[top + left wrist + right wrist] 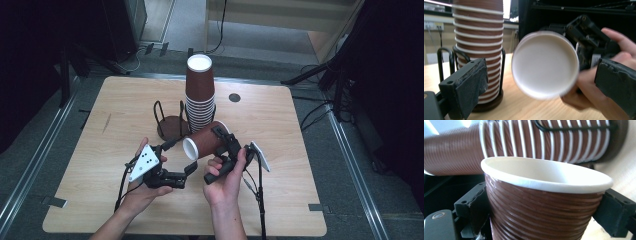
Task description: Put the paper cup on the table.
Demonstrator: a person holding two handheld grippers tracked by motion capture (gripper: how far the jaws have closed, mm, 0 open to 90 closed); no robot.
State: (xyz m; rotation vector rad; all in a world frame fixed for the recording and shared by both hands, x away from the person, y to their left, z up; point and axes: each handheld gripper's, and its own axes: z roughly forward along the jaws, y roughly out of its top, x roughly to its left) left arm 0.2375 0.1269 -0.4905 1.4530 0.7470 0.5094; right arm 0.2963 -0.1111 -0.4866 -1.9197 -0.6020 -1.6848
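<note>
A single brown ribbed paper cup (pixel 206 141) lies on its side above the table, its white mouth (pixel 545 63) turned toward my left gripper. My right gripper (pixel 220 142) is shut on the cup's body (pixel 544 202), with a pad pressed on either side in the right gripper view (pixel 544 220). My left gripper (pixel 181 156) stands open just in front of the cup's mouth. In the left gripper view (pixel 544 85) its pads flank the rim without touching it. A tall stack of the same cups (pixel 200 95) stands in a wire holder (pixel 167 122) just behind.
The cup stack (pixel 477 37) and the holder's black wire loops (pixel 447 62) rise close to the left jaw. The light wooden table (pixel 280 120) has a small dark round hole (pixel 234 97) at the back. Stands and cables lie on the floor around it.
</note>
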